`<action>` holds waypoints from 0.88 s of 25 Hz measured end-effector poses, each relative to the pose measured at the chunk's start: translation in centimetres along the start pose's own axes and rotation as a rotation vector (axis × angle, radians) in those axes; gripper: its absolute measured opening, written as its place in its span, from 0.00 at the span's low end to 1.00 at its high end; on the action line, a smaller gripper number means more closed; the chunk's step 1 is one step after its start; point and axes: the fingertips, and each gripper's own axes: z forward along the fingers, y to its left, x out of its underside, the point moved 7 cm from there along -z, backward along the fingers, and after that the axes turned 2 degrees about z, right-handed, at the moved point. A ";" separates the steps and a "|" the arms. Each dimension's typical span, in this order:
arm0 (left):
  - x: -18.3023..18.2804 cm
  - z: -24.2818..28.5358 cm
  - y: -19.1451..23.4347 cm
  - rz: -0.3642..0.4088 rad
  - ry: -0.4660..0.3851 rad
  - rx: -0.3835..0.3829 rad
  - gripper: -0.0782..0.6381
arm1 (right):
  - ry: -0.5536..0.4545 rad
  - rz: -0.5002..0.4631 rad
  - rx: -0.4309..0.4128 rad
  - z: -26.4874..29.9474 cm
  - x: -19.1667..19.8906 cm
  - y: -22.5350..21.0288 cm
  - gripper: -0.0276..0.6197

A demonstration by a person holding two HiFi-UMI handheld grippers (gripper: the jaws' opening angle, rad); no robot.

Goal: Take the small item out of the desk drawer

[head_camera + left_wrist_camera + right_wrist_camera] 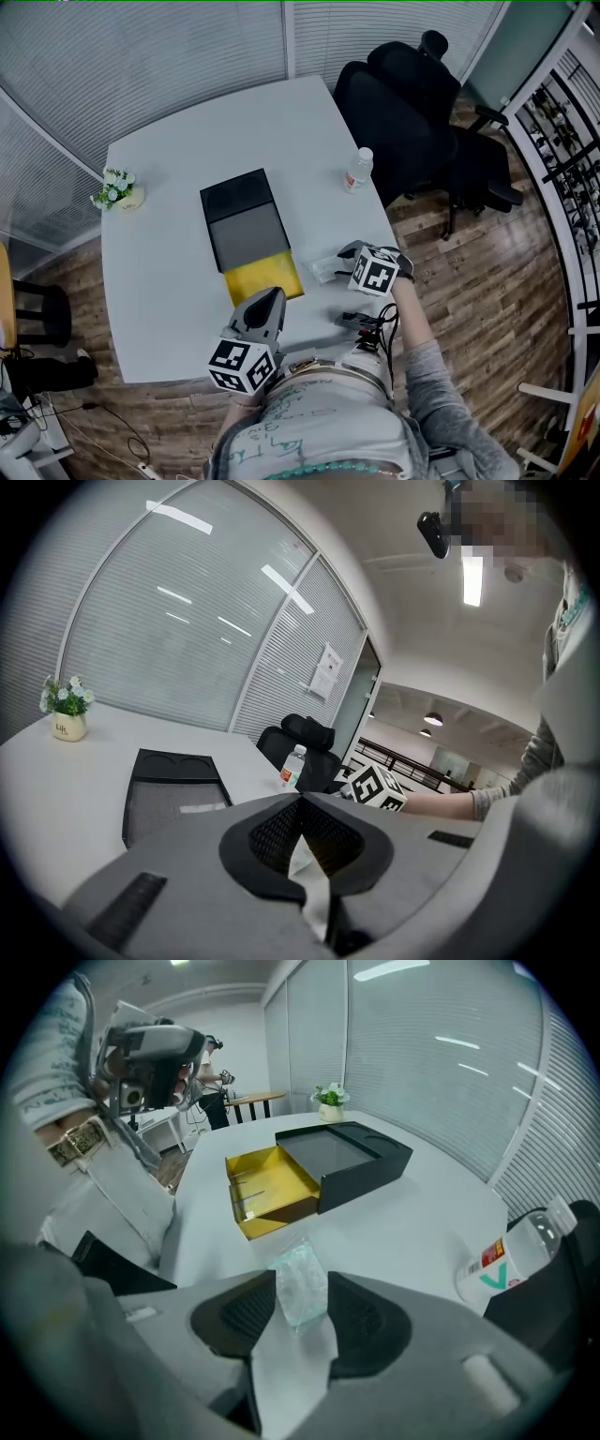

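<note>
A black desk box [242, 217] lies mid-table with its yellow drawer [264, 277] pulled out toward me. In the right gripper view the drawer [267, 1190] looks bare inside. A small clear plastic packet [323, 270] lies on the white table right of the drawer. My right gripper [343, 257] stands open at it. In that gripper's view the packet [300, 1299] sits between the spread tips of the right gripper [301, 1276], and the pads do not press it. My left gripper [272, 296] hovers at the drawer's near right corner, its tips meeting, shut and holding nothing [302, 803].
A water bottle [357, 170] stands near the table's right edge, by a black office chair [403, 103]. A small flower pot [117, 190] sits at the far left. A black device with cables [361, 321] lies near the front edge, close to my body.
</note>
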 end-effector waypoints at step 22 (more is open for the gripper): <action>0.1 0.0 -0.3 0.001 0.006 0.012 0.10 | -0.014 -0.059 -0.073 -0.4 -0.7 2.3 0.21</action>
